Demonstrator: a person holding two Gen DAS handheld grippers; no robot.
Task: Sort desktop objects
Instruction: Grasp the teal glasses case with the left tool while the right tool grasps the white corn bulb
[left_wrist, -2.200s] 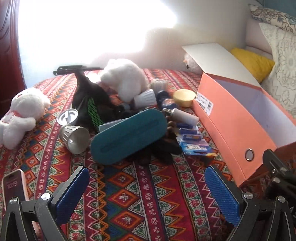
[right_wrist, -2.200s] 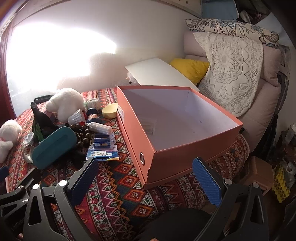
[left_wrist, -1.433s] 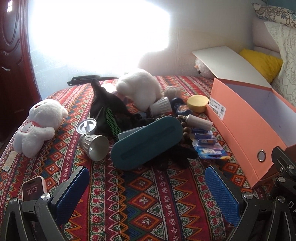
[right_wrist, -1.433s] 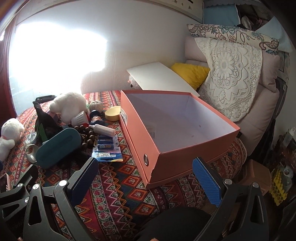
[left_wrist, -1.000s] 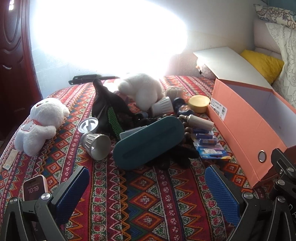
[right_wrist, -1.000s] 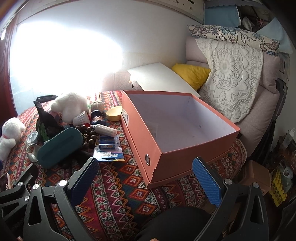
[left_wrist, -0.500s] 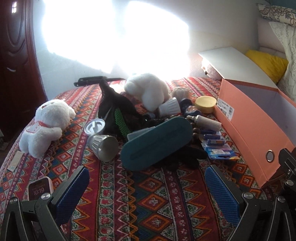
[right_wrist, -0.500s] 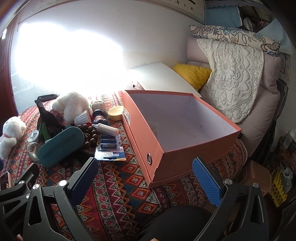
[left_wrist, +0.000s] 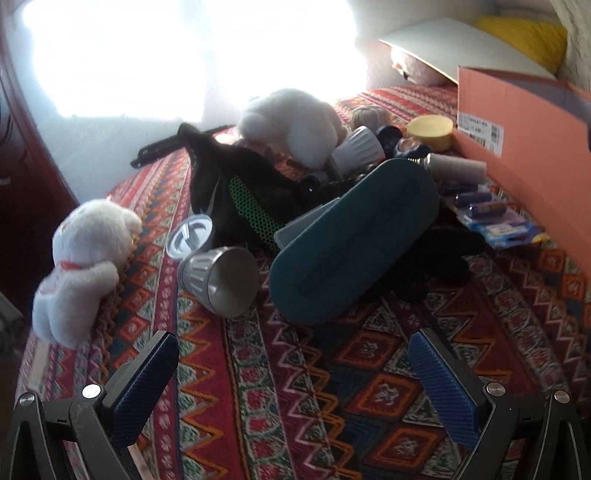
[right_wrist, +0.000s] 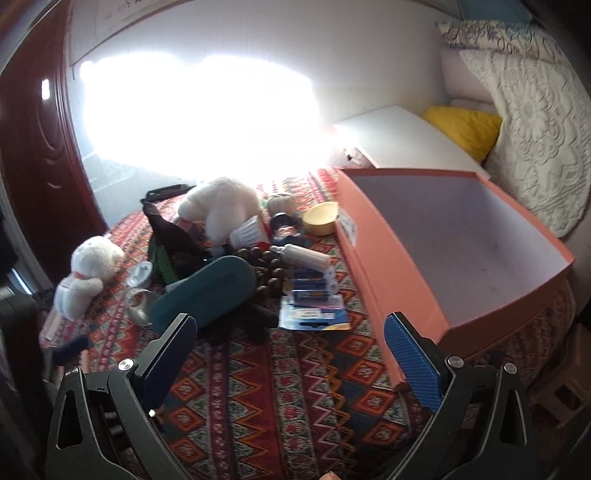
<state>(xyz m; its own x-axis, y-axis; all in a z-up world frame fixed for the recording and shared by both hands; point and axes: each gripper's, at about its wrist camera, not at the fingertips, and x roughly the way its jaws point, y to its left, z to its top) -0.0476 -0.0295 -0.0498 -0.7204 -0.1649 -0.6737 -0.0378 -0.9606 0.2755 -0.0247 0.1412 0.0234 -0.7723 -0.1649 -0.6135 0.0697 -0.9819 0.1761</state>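
A pile of objects lies on a patterned cloth: a teal case (left_wrist: 354, 243) (right_wrist: 207, 291), a metal cup (left_wrist: 221, 280), a black pouch (left_wrist: 240, 181), a battery pack (left_wrist: 495, 218) (right_wrist: 314, 295), a white tube (left_wrist: 458, 170), a yellow lid (left_wrist: 430, 131) and two white plush toys (left_wrist: 81, 258) (left_wrist: 291, 122). An open orange box (right_wrist: 454, 251) stands to the right, empty. My left gripper (left_wrist: 295, 373) is open and empty, just short of the teal case. My right gripper (right_wrist: 291, 354) is open and empty, in front of the pile and the box.
The box's white lid (right_wrist: 402, 136) leans behind it. Pillows, one yellow (right_wrist: 465, 129) and one lace-covered (right_wrist: 535, 122), are stacked at the right. A dark wooden door (right_wrist: 33, 155) is at the left. A black bar (left_wrist: 159, 151) lies at the cloth's far edge.
Both grippers have moved forward and left toward the pile; the objects now look larger. The phone at the lower left has left the left wrist view. Both grippers stay open.
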